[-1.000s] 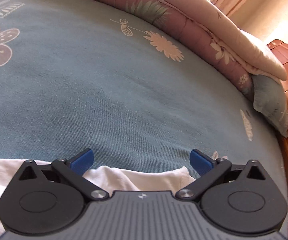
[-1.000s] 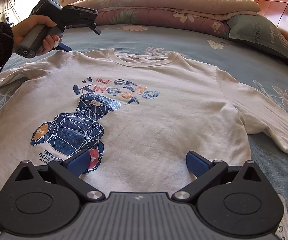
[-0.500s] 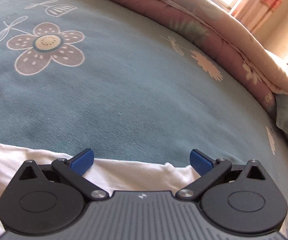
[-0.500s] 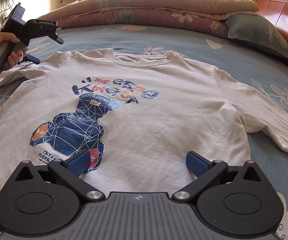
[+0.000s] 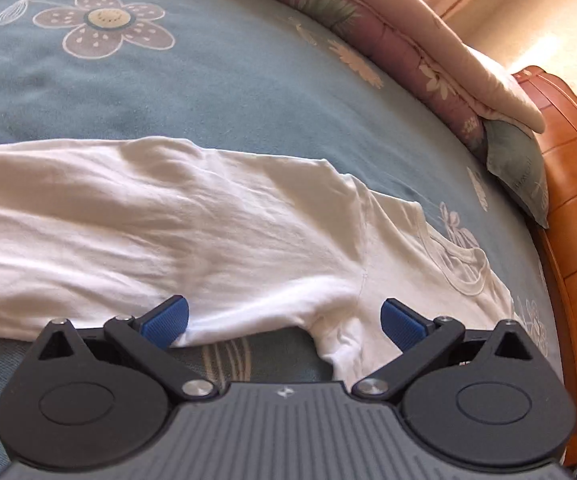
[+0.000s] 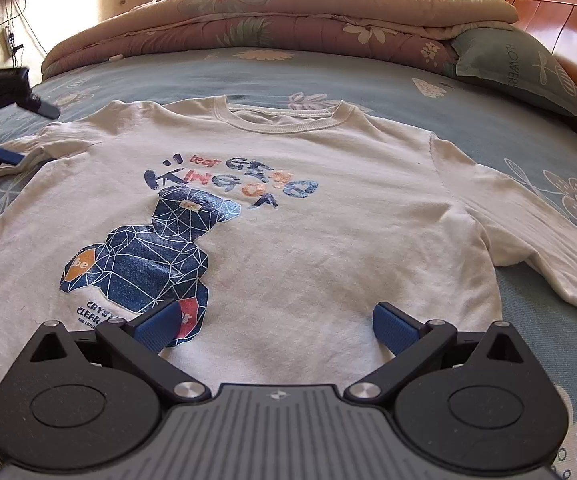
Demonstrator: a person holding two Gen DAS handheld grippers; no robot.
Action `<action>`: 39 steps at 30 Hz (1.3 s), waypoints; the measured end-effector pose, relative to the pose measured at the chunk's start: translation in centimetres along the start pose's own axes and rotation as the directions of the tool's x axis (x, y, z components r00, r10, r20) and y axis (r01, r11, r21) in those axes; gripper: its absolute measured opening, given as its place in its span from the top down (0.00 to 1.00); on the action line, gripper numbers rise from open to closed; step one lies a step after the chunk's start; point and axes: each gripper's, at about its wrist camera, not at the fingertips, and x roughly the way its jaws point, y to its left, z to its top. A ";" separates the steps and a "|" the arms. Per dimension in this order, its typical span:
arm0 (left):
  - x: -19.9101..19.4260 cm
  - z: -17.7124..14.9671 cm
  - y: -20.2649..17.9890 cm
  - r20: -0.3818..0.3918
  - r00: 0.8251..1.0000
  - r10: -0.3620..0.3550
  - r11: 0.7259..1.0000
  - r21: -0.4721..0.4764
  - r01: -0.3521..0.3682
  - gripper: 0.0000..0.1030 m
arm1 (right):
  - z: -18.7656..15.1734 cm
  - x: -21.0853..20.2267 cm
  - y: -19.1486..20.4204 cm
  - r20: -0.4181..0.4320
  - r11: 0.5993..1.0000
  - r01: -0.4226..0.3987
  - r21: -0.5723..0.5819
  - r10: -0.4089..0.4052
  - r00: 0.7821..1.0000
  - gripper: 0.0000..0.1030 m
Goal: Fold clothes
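Observation:
A white long-sleeved shirt (image 6: 328, 216) with a blue bear print lies flat, front up, on the bed. My right gripper (image 6: 276, 326) hovers open over its lower middle, nothing between its fingers. In the left wrist view the shirt's sleeve (image 5: 148, 224) stretches leftward and the collar (image 5: 460, 264) sits at the right. My left gripper (image 5: 284, 318) is open right at the armpit, where sleeve meets body. From the right wrist view the left gripper (image 6: 20, 128) shows at the far left edge, over the sleeve.
The bed has a blue-grey flowered sheet (image 6: 468, 120). A folded pink and cream quilt (image 6: 280, 24) and a grey-green pillow (image 6: 516, 68) lie along the far side. The wooden headboard (image 6: 568, 28) rises at the right.
My left gripper has drawn back and left, from beyond the shoulder to the armpit of the sleeve, so the sleeve now fills its view. The right gripper has hardly moved.

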 end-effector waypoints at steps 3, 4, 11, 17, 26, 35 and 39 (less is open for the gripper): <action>-1.1 0.8 -0.9 0.009 0.999 0.038 0.999 -0.015 -0.038 0.01 | 0.0 0.0 0.0 0.000 1.000 0.002 0.002 -0.002 1.000 0.00; -1.3 1.2 -1.5 0.030 0.999 0.018 1.000 -0.008 -0.018 0.01 | 0.0 0.0 0.0 0.000 1.000 0.003 0.002 -0.003 1.000 0.00; 2.4 1.4 -4.0 0.017 0.998 -0.065 0.998 -0.025 0.066 0.01 | 0.1 0.0 0.1 -0.002 1.000 0.005 0.003 -0.005 1.000 0.00; 1.6 -1.1 -3.6 -0.043 0.998 -0.055 0.998 -0.012 0.054 0.01 | 0.1 0.0 0.1 -0.011 1.000 0.004 0.006 -0.004 1.000 0.00; 2.0 -3.1 -7.7 -0.083 0.981 -0.175 0.984 0.004 0.176 0.01 | 0.1 0.0 0.2 -0.010 1.000 0.011 0.009 -0.011 1.000 0.00; -0.8 -6.1 -6.7 -0.114 0.991 -0.069 0.995 0.069 0.077 0.02 | 0.1 0.0 0.1 -0.014 1.000 0.011 0.010 -0.011 1.000 0.00; -4.6 -2.1 -5.0 0.041 0.999 0.014 0.996 0.089 -0.018 0.02 | 0.1 0.0 0.2 -0.013 1.000 0.013 0.009 -0.013 1.000 0.00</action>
